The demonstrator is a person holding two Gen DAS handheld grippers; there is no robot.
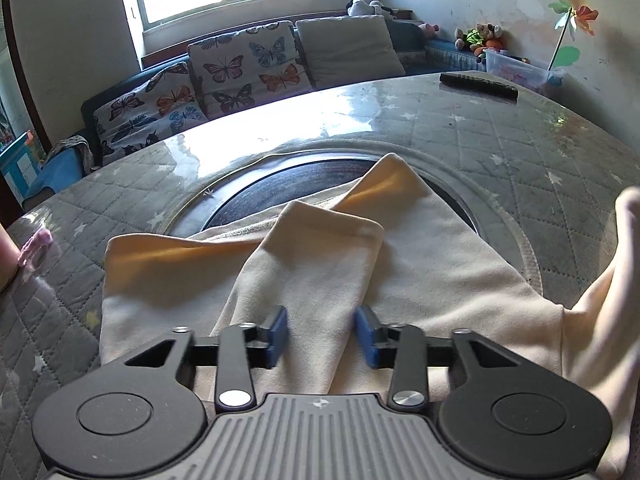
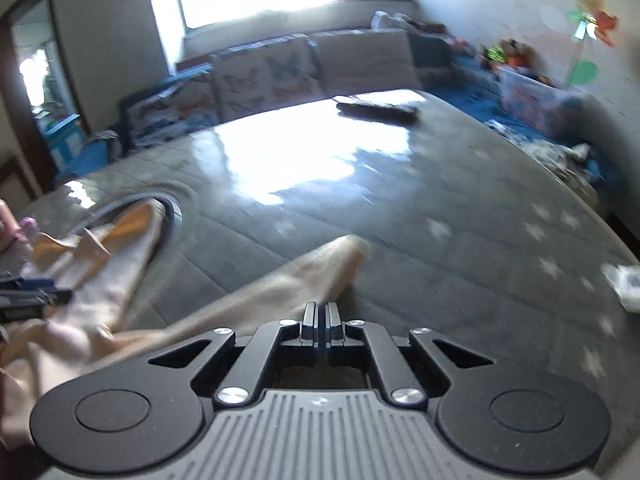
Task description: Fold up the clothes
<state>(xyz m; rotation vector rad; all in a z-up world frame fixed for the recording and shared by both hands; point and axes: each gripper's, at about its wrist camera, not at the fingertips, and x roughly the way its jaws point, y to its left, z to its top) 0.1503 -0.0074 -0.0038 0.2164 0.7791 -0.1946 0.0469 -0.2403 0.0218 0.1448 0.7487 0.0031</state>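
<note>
A cream garment (image 1: 420,256) lies on the grey quilted table (image 1: 500,136), partly over a dark round inset (image 1: 304,184). One sleeve (image 1: 316,264) is folded across the body. My left gripper (image 1: 322,334) is open, its blue pads either side of that folded sleeve, just above it. The other sleeve (image 1: 612,280) is lifted at the right. In the right wrist view my right gripper (image 2: 321,316) is shut on this sleeve (image 2: 280,280), which runs from the jaws to the garment body (image 2: 120,248) at the left. The view is blurred by motion.
A black remote (image 1: 478,85) lies at the table's far side, also in the right wrist view (image 2: 376,111). A sofa with butterfly cushions (image 1: 240,68) stands behind the table. A white object (image 2: 624,284) sits at the table's right edge. A plastic box (image 1: 520,68) is at the far right.
</note>
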